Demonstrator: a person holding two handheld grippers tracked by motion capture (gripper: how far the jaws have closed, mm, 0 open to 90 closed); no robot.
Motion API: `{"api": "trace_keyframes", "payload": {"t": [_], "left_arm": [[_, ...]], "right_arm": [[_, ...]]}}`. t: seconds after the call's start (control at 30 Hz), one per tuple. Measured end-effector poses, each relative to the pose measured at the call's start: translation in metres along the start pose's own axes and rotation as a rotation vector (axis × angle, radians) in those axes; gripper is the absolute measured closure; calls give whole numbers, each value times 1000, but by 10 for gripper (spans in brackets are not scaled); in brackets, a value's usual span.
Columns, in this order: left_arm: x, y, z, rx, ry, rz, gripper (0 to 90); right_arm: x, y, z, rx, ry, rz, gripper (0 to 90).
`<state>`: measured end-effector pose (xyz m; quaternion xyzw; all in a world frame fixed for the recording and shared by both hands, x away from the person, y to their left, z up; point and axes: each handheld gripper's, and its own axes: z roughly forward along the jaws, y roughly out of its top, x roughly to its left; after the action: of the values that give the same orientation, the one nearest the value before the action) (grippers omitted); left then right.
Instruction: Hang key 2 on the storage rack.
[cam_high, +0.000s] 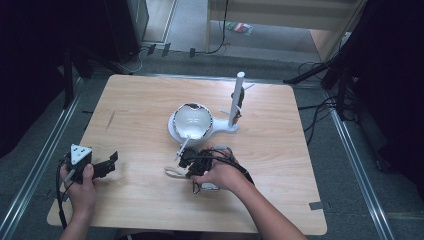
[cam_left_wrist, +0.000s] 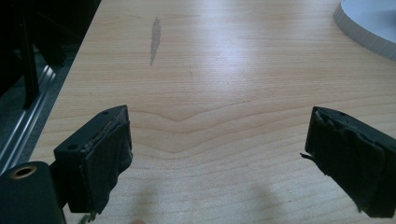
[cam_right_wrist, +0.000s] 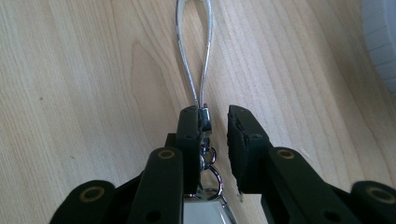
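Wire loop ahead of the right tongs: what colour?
Shiny silver metal; the wire loop shows best in the right gripper view.

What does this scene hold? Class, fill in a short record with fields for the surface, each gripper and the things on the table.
surface: wooden table
left gripper: jaws wide apart, nothing between them, over bare wood
right gripper: jaws nearly closed around the clasp of a wire loop; a small gap shows at one pad
wire loop: lies flat on the table
centre: white bowl on white stand
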<state>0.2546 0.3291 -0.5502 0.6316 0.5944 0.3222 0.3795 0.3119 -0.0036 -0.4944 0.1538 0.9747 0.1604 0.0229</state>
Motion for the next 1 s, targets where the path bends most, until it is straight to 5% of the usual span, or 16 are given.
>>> {"api": "trace_keyframes", "payload": {"t": [0.67, 1.0], "left_arm": [[0, 0, 0, 0, -1, 0, 75], [0, 0, 0, 1, 0, 1, 75]], "right_arm": [[5, 1, 15, 35, 4, -48, 830], [5, -3, 6, 19, -8, -55, 834]]}}
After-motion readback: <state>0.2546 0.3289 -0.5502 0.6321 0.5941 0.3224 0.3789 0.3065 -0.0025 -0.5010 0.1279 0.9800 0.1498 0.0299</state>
